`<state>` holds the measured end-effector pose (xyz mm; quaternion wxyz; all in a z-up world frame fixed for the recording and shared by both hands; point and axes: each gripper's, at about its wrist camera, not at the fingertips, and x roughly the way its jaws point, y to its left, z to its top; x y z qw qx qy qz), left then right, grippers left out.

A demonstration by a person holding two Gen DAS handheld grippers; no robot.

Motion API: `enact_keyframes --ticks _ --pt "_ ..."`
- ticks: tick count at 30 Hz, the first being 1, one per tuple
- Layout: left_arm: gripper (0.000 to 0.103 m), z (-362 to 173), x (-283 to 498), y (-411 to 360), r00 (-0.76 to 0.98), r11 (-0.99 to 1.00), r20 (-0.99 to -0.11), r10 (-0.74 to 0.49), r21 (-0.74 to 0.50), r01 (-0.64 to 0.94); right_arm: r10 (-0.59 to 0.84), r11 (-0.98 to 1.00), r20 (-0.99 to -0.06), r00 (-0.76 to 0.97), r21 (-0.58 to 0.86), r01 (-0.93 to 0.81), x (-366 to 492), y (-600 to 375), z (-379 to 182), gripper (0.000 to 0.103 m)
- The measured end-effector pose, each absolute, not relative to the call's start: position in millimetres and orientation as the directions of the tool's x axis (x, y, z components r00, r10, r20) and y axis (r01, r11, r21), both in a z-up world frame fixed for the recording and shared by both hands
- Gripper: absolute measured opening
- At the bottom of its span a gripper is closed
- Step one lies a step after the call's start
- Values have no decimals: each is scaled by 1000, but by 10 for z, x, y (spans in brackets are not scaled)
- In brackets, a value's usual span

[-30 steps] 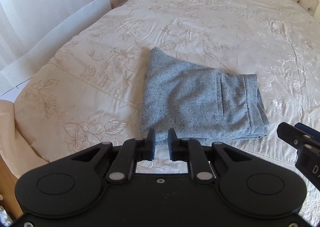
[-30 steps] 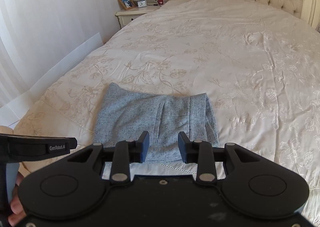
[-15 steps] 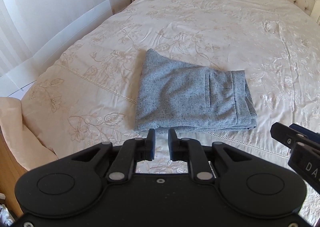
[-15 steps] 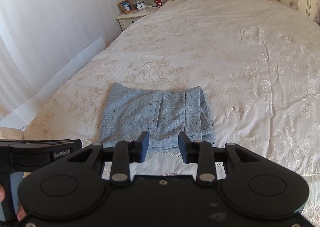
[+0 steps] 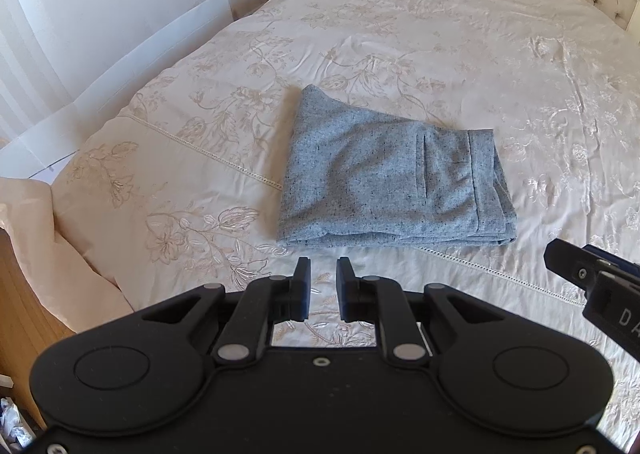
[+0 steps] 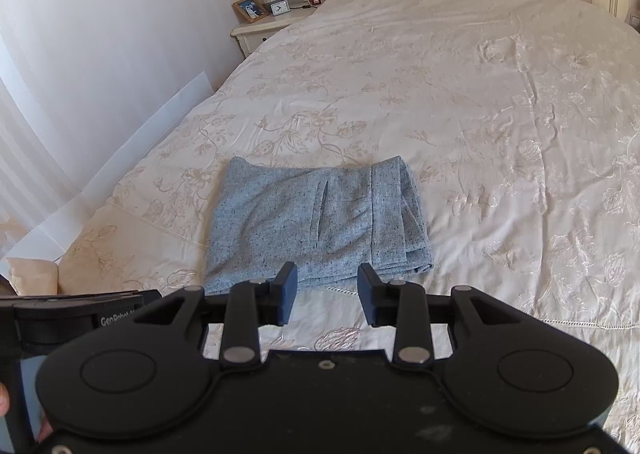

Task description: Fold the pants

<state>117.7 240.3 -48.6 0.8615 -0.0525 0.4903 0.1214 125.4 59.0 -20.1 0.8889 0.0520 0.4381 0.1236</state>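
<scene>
Lying folded into a compact grey bundle near the near edge of the cream embroidered bedspread [image 5: 440,65], the pants [image 5: 394,177] are touched by neither tool, the left gripper [image 5: 322,278] being held narrowly parted and empty, the right gripper [image 6: 326,286] wider apart and likewise empty.

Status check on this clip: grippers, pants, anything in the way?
Left gripper and right gripper both empty, fingers apart, short of the cloth. Gray pants folded into a compact stack on the bedspread, untouched. Nothing in the way.
</scene>
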Motion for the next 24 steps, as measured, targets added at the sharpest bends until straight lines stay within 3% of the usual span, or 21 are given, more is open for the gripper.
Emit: enact_keyframes --ticks 24 --pt "23 -508 1096 2358 494 969 -854 164 45 -244 273 961 -774 571 196 -193 1163 613 -271 37"
